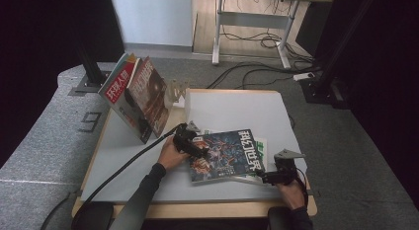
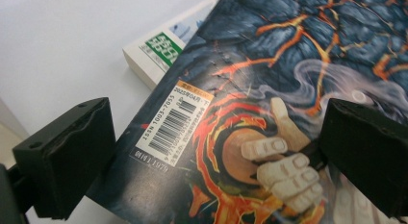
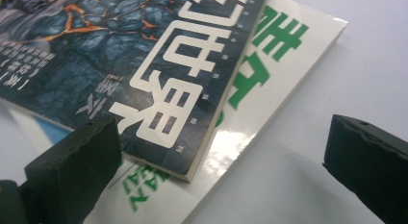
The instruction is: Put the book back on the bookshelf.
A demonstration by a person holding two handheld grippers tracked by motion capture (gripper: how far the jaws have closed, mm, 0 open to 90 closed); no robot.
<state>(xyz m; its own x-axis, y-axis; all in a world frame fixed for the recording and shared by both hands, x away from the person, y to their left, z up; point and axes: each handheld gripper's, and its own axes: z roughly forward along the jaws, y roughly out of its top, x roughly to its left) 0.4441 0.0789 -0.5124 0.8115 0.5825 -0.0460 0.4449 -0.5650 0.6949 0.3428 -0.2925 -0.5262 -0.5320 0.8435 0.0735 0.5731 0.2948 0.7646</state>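
A dark blue magazine [image 1: 230,153] with lava art and large white characters lies on a white magazine with green lettering [image 1: 262,150] at the middle of the table. My left gripper [image 1: 199,149] is at the dark magazine's left edge. In the left gripper view that gripper [image 2: 216,132] is open, with the barcode corner of the cover [image 2: 178,120] between its jaws. My right gripper [image 1: 262,177] sits at the stack's near right corner. It is open [image 3: 223,152] in its own view, and the dark magazine's corner [image 3: 190,173] lies low between the jaws, over the white magazine [image 3: 269,84].
The white-topped table [image 1: 237,109] has wooden edges. Two magazines [image 1: 143,99] lean together at the back left, beside a pale wooden stand [image 1: 177,91]. Cables [image 1: 257,74] run over the grey floor behind, near a desk frame [image 1: 249,22].
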